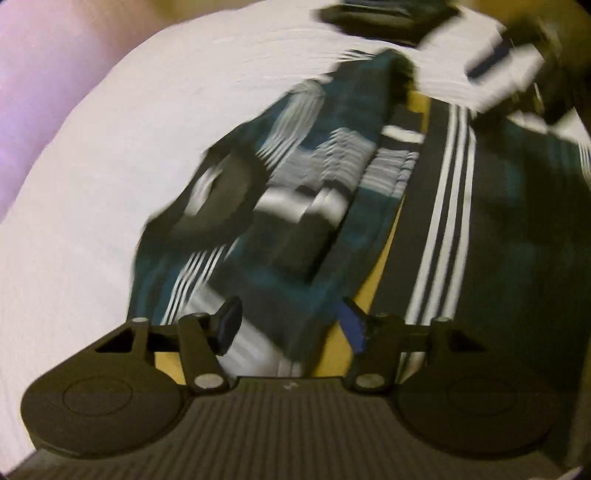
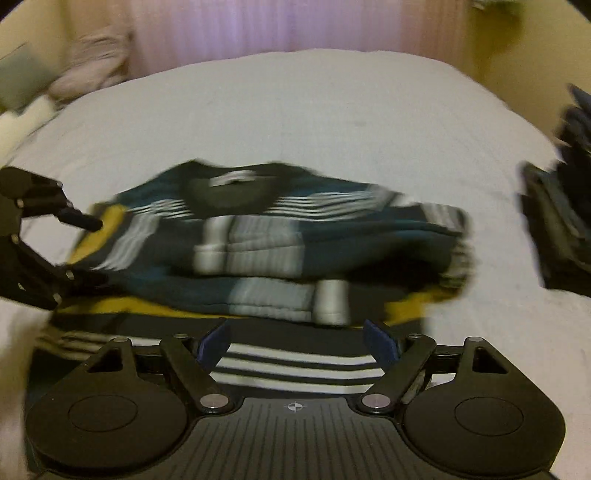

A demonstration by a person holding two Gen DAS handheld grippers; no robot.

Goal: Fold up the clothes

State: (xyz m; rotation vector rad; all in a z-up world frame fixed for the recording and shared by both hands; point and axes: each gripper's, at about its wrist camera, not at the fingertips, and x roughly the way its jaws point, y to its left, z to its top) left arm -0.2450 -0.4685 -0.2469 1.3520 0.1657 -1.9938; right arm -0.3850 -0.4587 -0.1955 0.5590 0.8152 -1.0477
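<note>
A folded teal and black sweater (image 1: 332, 177) with grey and white striped patches lies on a white bed (image 1: 110, 184). Under it show a yellow garment (image 2: 147, 306) and a black garment with three white stripes (image 1: 498, 221). My left gripper (image 1: 291, 326) straddles the sweater's near edge, and yellow cloth shows beside the right pad, so the pads do not press. In the right wrist view the left gripper (image 2: 86, 251) reaches in at the pile's left edge. My right gripper (image 2: 299, 339) stands wide open above the black striped garment (image 2: 295, 365), holding nothing. Both views are blurred.
A stack of dark folded clothes (image 2: 561, 221) sits at the bed's right side. Pale bedding (image 2: 92, 55) is heaped at the far left, in front of a pink curtain (image 2: 258, 29). White sheet (image 2: 295, 110) stretches behind the pile.
</note>
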